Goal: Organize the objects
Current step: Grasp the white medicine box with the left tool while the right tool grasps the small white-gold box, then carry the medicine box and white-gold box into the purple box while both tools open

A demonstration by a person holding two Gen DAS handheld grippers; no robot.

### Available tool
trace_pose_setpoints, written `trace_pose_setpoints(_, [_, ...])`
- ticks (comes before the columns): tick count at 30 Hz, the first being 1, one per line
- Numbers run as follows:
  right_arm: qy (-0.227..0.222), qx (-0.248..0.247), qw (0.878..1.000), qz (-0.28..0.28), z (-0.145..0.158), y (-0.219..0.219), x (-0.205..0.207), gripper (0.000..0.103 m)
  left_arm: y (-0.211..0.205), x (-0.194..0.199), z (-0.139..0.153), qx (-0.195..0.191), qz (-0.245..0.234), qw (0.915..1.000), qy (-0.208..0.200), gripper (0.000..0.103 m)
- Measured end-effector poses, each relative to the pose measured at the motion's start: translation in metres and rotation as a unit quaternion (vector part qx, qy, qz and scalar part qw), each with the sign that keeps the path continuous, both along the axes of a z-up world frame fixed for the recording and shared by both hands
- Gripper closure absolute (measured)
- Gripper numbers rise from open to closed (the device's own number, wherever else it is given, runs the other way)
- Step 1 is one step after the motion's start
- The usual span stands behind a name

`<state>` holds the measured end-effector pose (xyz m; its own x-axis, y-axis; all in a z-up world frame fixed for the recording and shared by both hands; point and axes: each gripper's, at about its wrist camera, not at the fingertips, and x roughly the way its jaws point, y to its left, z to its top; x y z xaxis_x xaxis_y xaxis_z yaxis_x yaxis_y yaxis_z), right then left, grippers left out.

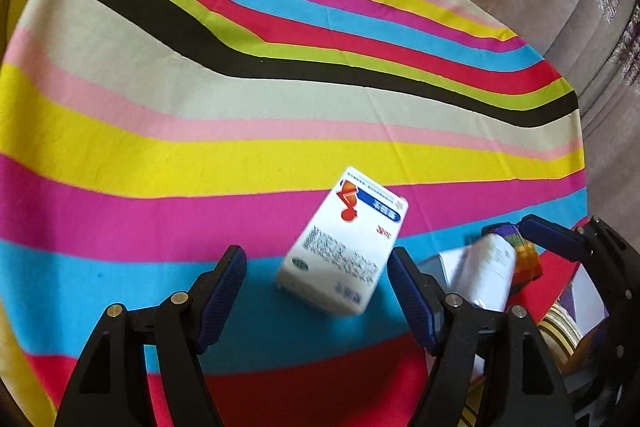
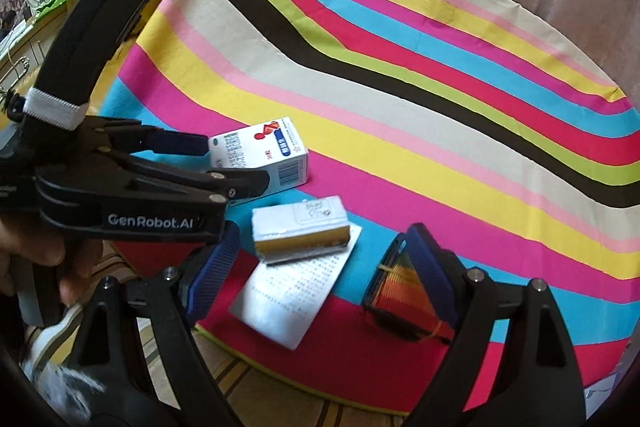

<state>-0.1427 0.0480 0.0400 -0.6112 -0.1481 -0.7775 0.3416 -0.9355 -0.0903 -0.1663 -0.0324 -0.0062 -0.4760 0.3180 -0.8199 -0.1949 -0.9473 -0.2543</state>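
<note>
Your left gripper [image 1: 316,291], fingers released, straddled the white cardboard medicine box [image 1: 347,245] near the striped tablecloth's [image 1: 200,99] front edge, long axis along the fingers; right gripper [image 2: 324,275] also released, empty.

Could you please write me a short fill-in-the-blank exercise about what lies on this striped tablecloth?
1. The white cardboard medicine box with the red-and-blue logo lies between the open jaws of the ___ gripper.
2. The silver-and-gold foil packet rests partly on a printed ___ leaflet.
3. The rainbow-coloured bundle is tied with a yellow ___ band.

Missing words: left; paper; rubber
</note>
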Motion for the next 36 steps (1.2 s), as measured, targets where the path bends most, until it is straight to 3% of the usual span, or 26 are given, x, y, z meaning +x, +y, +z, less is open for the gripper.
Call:
trace_pose_setpoints(2, [0.0, -0.001, 1.0, -0.001, 0.0, 0.001, -0.003, 0.023, -0.001, -0.006, -0.006, -0.002, 0.001, 1.0, -0.008, 0.05])
trace_pose_setpoints(6, [-0.013, -0.008, 1.0, -0.001, -0.004, 0.003, -0.008, 0.039, 0.002, -0.007, -0.005, -0.016, -0.005, 0.9998, 0.003, 0.057])
trace_pose_setpoints(8, [-0.021, -0.011, 1.0, -0.002, -0.007, 0.005, -0.01, 0.053, 0.003, -0.005, -0.005, -0.021, -0.002, 0.9997, 0.007, 0.058])
trace_pose_setpoints(11, [-0.017, -0.016, 1.0, -0.004, -0.006, 0.007, -0.008, 0.053, -0.001, 0.001, -0.002, -0.026, 0.012, 0.9994, 0.017, 0.059])
trace_pose_setpoints(18, [-0.009, -0.033, 0.999, -0.025, -0.001, 0.021, -0.003, 0.053, -0.02, 0.019, 0.007, 0.008, 0.065, 0.9976, 0.022, 0.061])
trace_pose_setpoints(26, [-0.012, -0.049, 0.996, -0.069, 0.007, 0.049, 0.015, 0.053, -0.007, 0.052, 0.032, 0.032, 0.096, 0.9932, 0.057, 0.061])
trace_pose_setpoints(36, [-0.011, -0.062, 0.991, -0.122, 0.015, 0.091, 0.046, 0.053, 0.031, 0.082, 0.051, 0.062, 0.068, 0.9925, 0.08, 0.061])
